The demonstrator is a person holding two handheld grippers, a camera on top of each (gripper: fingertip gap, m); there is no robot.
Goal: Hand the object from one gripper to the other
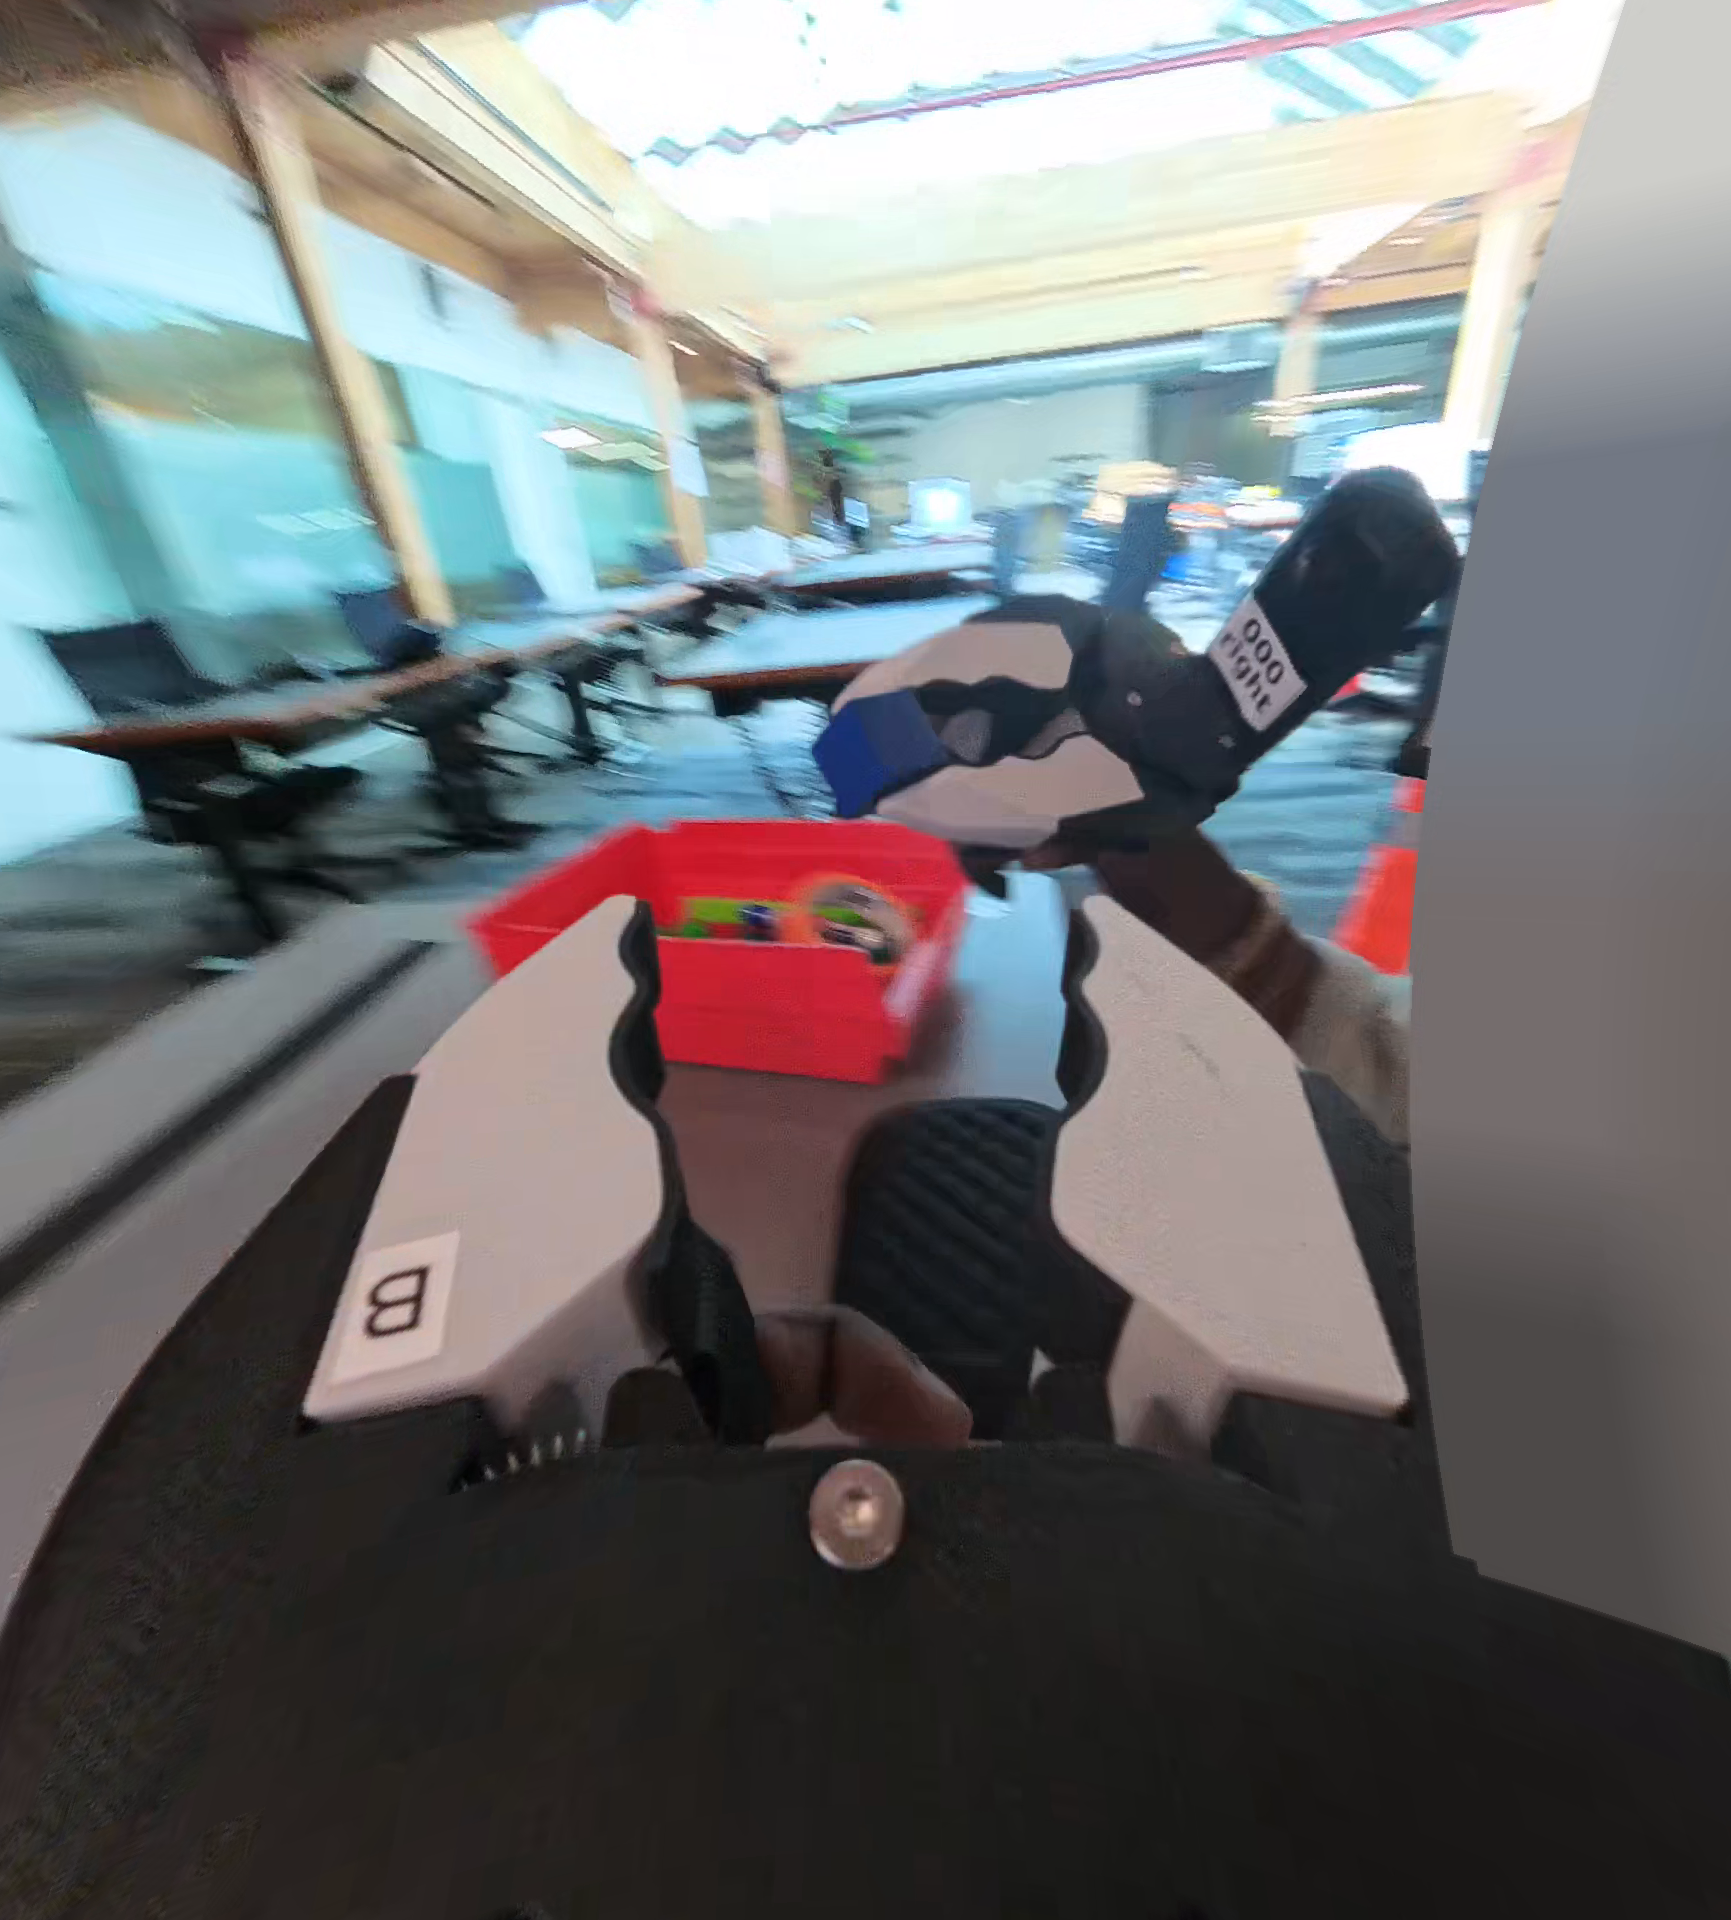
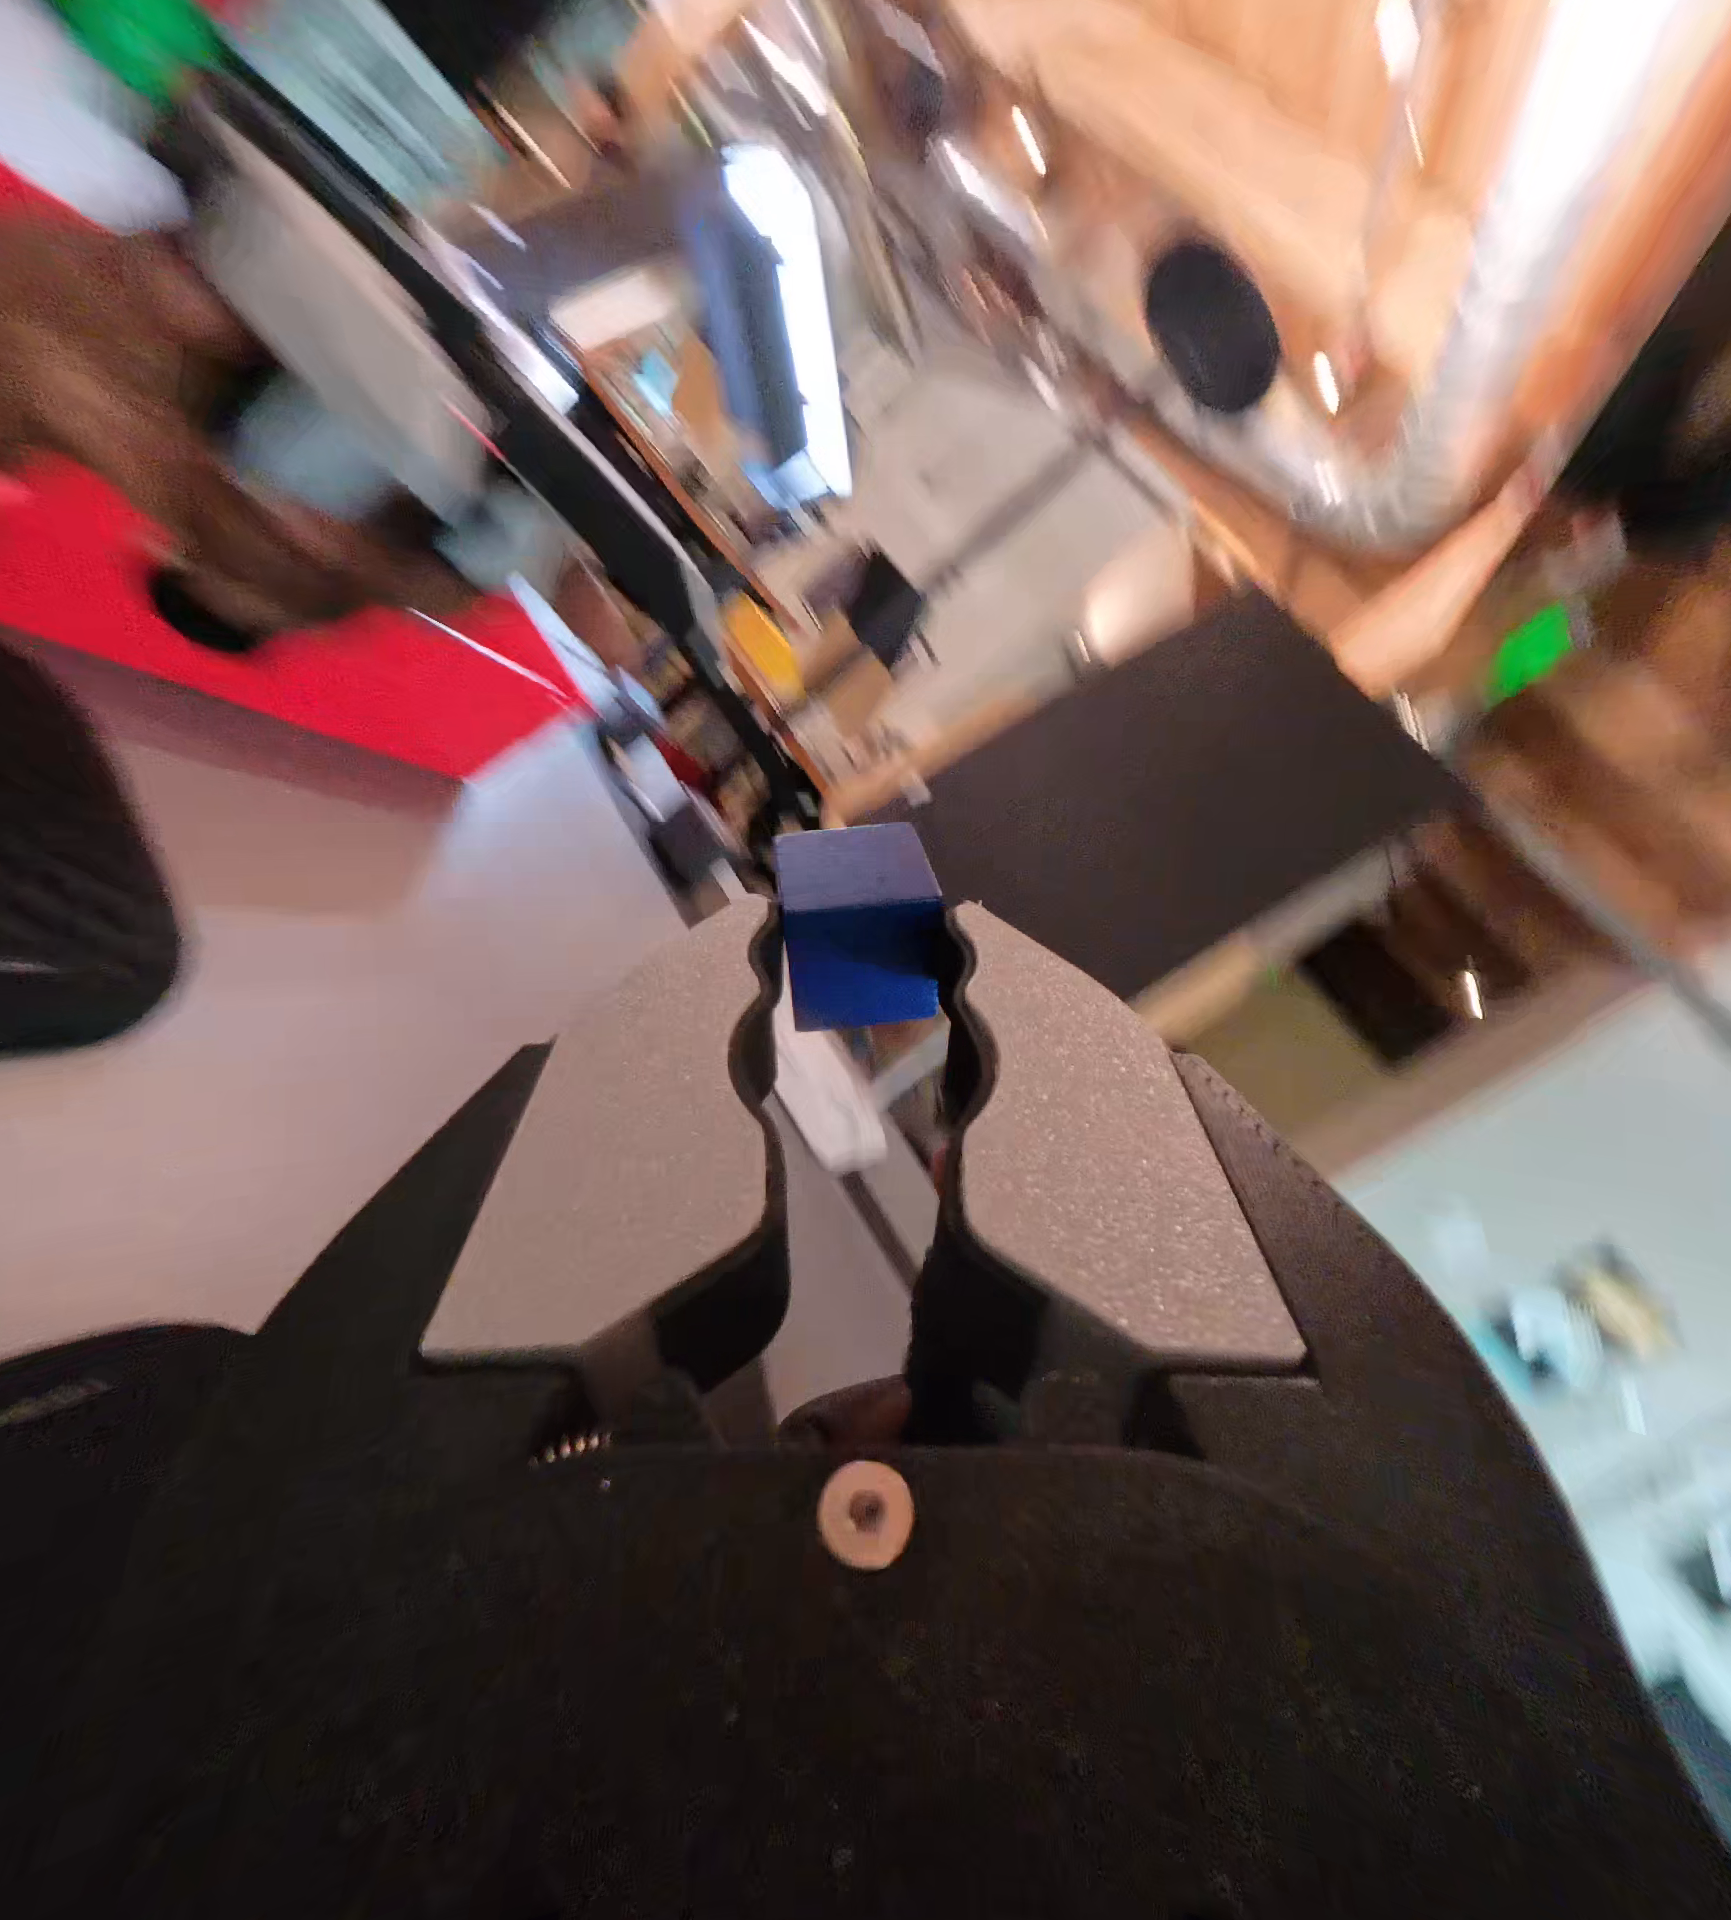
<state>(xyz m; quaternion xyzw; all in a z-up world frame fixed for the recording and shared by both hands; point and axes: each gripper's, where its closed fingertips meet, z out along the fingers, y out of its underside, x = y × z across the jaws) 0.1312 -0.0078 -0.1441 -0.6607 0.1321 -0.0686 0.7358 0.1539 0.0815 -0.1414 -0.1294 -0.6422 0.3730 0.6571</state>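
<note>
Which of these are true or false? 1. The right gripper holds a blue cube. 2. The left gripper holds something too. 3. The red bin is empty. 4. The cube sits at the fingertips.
1. True: the right gripper is shut on the blue cube.
2. False: the left gripper is open, holding nothing.
3. False: the red bin holds small coloured items.
4. True: the cube is pinched right at the tips.
</note>
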